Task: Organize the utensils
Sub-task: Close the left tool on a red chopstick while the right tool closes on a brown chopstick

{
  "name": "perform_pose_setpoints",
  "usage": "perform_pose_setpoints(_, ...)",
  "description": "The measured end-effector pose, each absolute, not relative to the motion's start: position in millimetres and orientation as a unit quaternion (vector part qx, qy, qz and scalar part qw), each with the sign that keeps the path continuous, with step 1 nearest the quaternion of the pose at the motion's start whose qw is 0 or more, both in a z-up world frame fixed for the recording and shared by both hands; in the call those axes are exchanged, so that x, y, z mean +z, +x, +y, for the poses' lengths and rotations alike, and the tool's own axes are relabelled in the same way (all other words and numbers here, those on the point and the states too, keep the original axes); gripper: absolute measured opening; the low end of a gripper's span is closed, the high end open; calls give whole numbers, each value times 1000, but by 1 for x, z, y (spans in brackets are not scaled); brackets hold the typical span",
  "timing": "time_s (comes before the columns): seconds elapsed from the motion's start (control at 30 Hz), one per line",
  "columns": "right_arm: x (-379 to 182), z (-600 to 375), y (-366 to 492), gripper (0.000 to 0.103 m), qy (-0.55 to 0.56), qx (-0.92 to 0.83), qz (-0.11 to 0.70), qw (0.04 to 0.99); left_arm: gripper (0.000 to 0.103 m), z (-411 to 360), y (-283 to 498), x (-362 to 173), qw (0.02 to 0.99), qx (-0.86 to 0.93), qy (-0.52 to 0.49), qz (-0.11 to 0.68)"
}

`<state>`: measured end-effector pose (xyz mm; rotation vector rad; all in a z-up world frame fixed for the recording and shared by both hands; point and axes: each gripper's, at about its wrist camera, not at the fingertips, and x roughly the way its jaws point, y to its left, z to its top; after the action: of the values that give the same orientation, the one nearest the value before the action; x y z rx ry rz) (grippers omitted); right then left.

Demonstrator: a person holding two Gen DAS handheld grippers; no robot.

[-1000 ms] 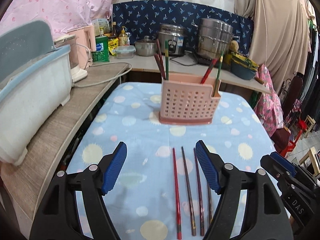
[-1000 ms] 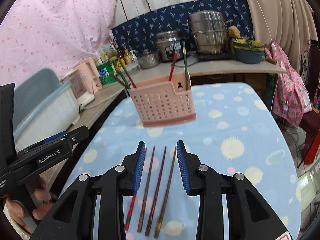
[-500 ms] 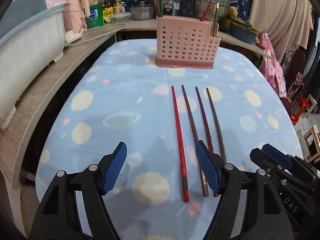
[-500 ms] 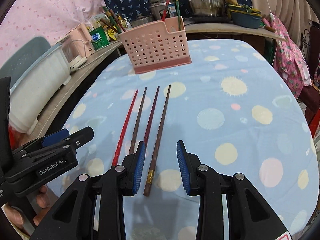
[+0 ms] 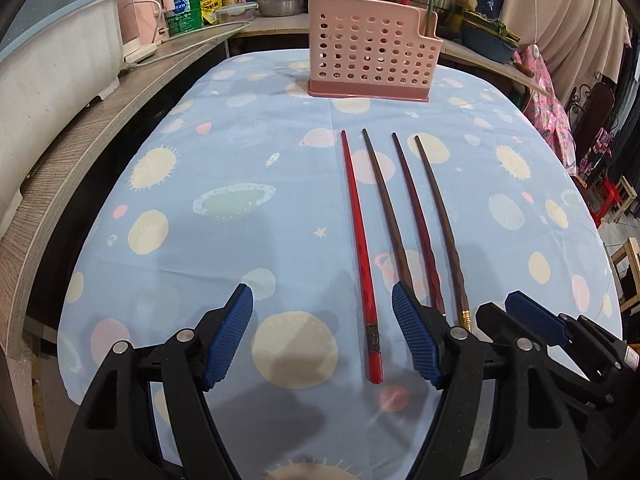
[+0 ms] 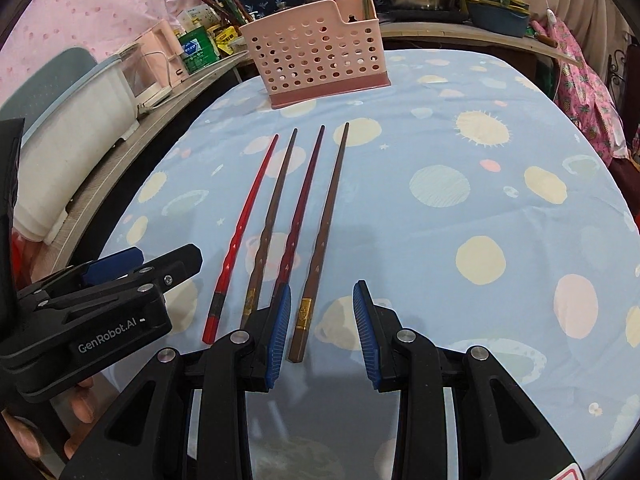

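On the blue planet-print tablecloth [image 5: 240,168] four chopsticks lie side by side, thick ends near: a red chopstick [image 5: 358,248] at the left, a brown chopstick [image 6: 276,208], a dark red chopstick [image 6: 302,208] and another brown chopstick [image 6: 328,216] with a gold band at the right. Far behind them stands the pink perforated utensil holder [image 5: 370,56], more chopsticks upright inside. Left gripper [image 5: 322,336], printed "GenRobot.AI", gapes wide around the red one's near end, holding nothing. Right gripper [image 6: 322,332] is moderately open around the gold-banded stick's end, not touching it.
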<state>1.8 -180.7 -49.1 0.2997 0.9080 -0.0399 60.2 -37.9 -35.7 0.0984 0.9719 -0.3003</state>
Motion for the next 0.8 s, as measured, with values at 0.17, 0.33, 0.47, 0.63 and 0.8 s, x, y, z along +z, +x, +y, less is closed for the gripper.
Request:
perform_pose_setpoints(0.17,-53,-180,3,32,143,-22,439,887,77,-38,59,-41,871,-140,52,468)
perform_pose_setpoints(0.33,-57,-179,4,32,141,-22,444,884,78,-36,59,-48,867,-137,50,476)
perform_pose_setpoints(0.47,-59,-177,5,32,139,-22,447,883,78,-34,59,-53,864,-135,50,483)
perform_pose_setpoints(0.63,-61,-174,7,32,133,-21,450,883,78,-32,60,-58,862,-131,51,488)
perform_pose_setpoints(0.8,-63,-170,7,32,119,-23,450,885,78,-32,61,-63,859,-128,54,493)
